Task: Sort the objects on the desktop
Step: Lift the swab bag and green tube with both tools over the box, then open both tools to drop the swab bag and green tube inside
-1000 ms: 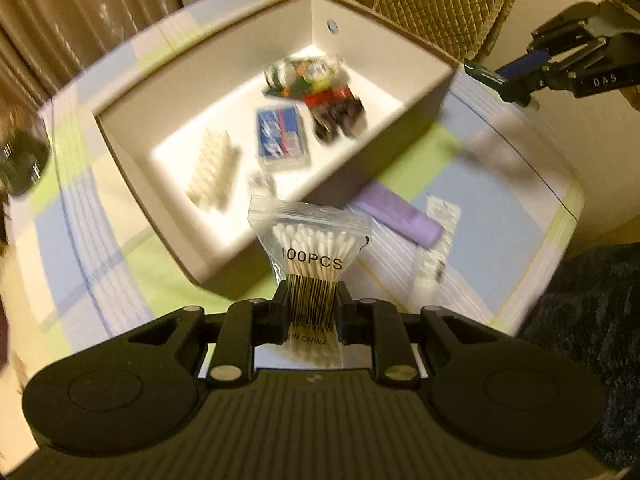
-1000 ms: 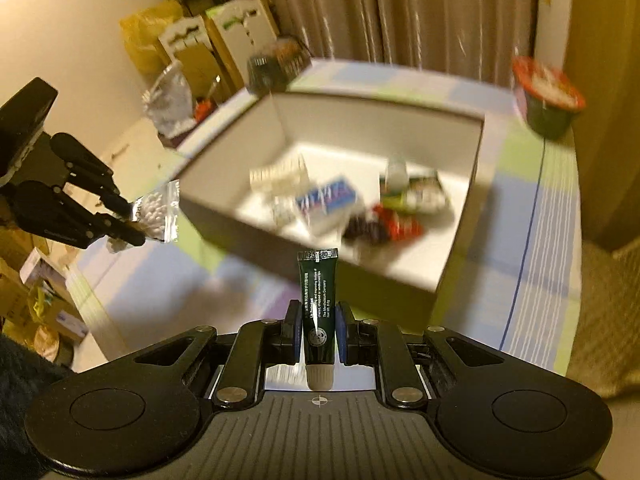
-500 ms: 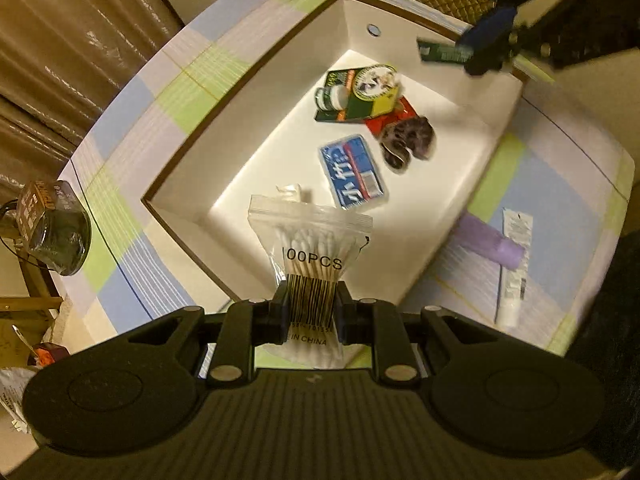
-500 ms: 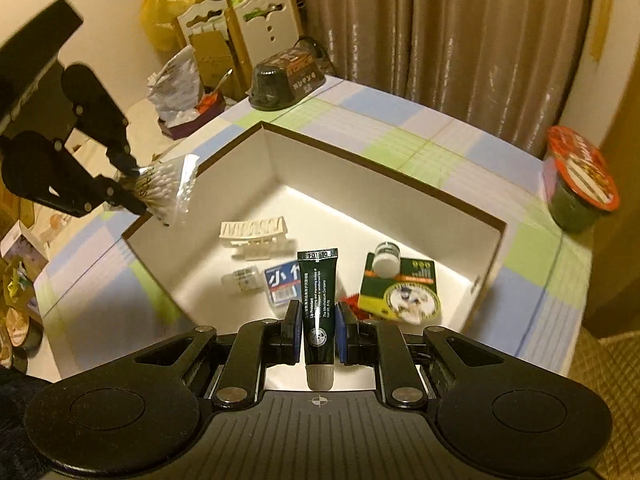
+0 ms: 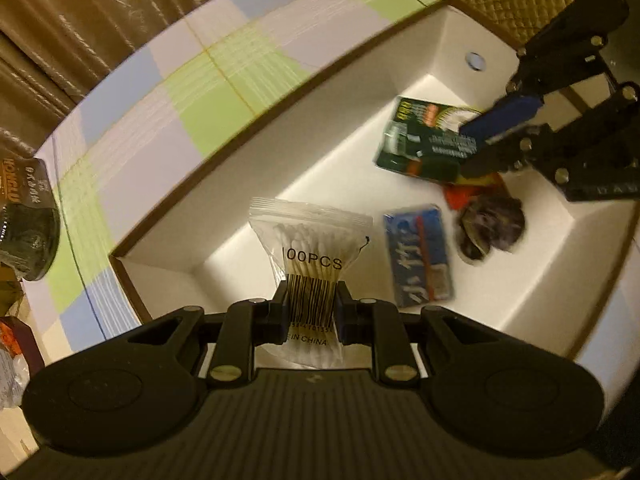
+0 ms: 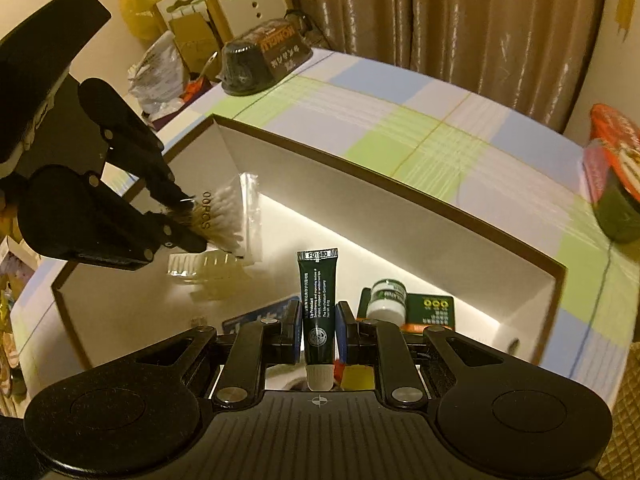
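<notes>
We are holding the cotton swab bag (image 5: 311, 254) clamped in our left gripper (image 5: 311, 312), above the white box (image 5: 536, 312). Our right gripper (image 6: 319, 330) is squeezing the dark green tube (image 6: 318, 300) over the same box, at 3 o'clock from the bag.

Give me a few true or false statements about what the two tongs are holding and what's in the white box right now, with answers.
1. The left tongs grip a bag of cotton swabs. True.
2. The right tongs are open. False: they are shut on a dark green tube.
3. The white box holds nothing. False: a blue packet and a green card, among other things, lie inside.
4. Both tongs are over the white box. True.
5. The tablecloth is plain red. False: it is checked in blue, green and lilac.
</notes>
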`<state>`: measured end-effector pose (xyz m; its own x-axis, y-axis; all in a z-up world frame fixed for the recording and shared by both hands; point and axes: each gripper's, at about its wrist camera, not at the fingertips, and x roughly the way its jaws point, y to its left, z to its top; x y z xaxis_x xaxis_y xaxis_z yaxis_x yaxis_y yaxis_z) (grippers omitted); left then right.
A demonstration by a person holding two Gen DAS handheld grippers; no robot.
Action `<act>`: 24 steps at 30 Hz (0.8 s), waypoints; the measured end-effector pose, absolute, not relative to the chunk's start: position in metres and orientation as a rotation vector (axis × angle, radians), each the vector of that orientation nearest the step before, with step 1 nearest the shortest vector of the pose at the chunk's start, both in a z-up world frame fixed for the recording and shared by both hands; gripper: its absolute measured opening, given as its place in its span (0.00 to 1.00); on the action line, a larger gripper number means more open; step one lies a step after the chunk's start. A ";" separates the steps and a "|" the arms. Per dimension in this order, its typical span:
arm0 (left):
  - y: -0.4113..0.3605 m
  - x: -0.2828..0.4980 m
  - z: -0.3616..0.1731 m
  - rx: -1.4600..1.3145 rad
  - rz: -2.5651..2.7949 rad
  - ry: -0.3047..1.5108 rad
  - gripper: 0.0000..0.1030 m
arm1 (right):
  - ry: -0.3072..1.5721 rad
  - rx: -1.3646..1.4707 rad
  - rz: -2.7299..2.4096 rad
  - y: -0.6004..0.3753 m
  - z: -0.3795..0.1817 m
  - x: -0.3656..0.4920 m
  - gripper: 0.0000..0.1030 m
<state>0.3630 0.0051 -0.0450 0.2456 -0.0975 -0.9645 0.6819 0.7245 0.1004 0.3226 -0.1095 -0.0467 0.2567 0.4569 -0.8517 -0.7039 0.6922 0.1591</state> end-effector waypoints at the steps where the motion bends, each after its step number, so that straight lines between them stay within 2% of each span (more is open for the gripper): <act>1: 0.006 0.366 -0.046 0.565 -0.568 1.211 0.17 | 1.046 -0.284 0.805 -0.107 -0.050 0.326 0.15; 7: 0.012 0.378 -0.054 0.519 -0.540 1.182 0.17 | 1.049 -0.312 0.822 -0.096 -0.064 0.343 0.15; 24: 0.011 0.375 -0.086 0.624 -0.517 1.137 0.18 | 1.063 -0.318 0.847 -0.078 -0.087 0.360 0.15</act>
<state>0.3745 0.0111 -0.0863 0.3385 -0.0640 -0.9388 0.6657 0.7214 0.1908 0.3598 -0.0780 -0.0868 0.2167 0.4542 -0.8642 -0.7404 0.6534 0.1577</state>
